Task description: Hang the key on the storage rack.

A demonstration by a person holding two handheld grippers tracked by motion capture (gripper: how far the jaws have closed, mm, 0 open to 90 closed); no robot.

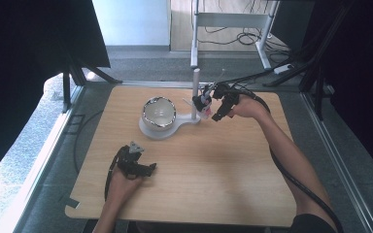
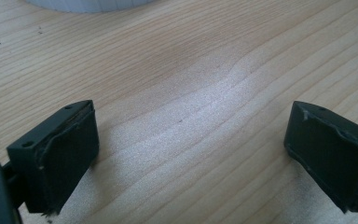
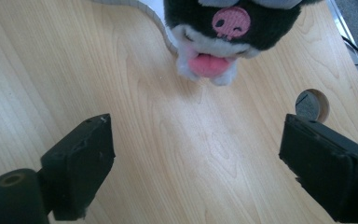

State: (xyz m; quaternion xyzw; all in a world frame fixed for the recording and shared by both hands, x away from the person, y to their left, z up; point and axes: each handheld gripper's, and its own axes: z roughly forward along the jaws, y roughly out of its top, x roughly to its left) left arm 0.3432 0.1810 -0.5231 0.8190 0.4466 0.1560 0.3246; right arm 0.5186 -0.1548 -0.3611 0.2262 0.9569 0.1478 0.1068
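Note:
A black-and-white plush toy (image 1: 205, 102) with a pink nose and tongue hangs by the white post (image 1: 195, 87) of a stand at the table's far middle. In the right gripper view the plush toy (image 3: 223, 23) fills the top, just beyond the jaws. My right gripper (image 1: 214, 110) (image 3: 196, 140) stands open right next to it, with only bare wood between its pads. A shiny bowl (image 1: 159, 111) sits on the stand's round white base (image 1: 148, 132). My left gripper (image 1: 150, 168) (image 2: 189, 121) rests low over the near-left of the table, open and empty.
The wooden table (image 1: 213, 170) has rounded corners. A round hole (image 3: 311, 105) is cut in the wood near the right jaw. The base's white edge (image 2: 88, 4) lies ahead of the left gripper. Cables and a metal frame (image 1: 233, 19) stand on the floor beyond.

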